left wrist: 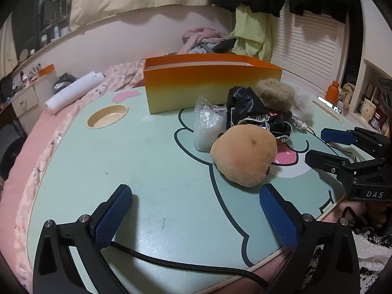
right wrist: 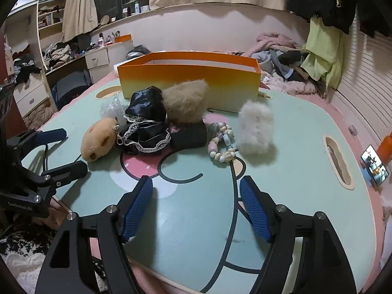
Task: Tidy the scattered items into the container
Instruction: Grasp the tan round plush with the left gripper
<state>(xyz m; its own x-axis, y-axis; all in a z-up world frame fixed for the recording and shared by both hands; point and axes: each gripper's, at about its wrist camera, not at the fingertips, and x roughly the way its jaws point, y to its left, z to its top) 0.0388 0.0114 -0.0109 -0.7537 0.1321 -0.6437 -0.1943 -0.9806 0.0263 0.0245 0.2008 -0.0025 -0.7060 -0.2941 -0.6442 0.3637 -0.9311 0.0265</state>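
An orange box (left wrist: pixel 210 85) (right wrist: pixel 188 78) stands at the far side of the mint table (left wrist: pixel 152 166) (right wrist: pixel 299 171). In front of it lie a tan plush (left wrist: pixel 242 154) (right wrist: pixel 99 138), a clear bubble-wrap bag (left wrist: pixel 208 125) (right wrist: pixel 112 109), black lace-trimmed cloth (left wrist: pixel 247 107) (right wrist: pixel 147 127), a brown fur piece (left wrist: pixel 274 93) (right wrist: pixel 185 100), a white fur piece (right wrist: pixel 254 127) and a bead string (right wrist: pixel 221 144). My left gripper (left wrist: pixel 196 215) (right wrist: pixel 71 149) is open and empty, just short of the plush. My right gripper (right wrist: pixel 196 208) (left wrist: pixel 325 144) is open and empty, short of the beads.
The table has a round cup recess (left wrist: pixel 107 116) and an oval slot (right wrist: pixel 339 164). A phone (right wrist: pixel 374 165) stands at the right edge. A paper roll (left wrist: pixel 73 93) lies on the pink bed. Drawers (right wrist: pixel 98 58) and hanging clothes (right wrist: pixel 323 56) stand behind.
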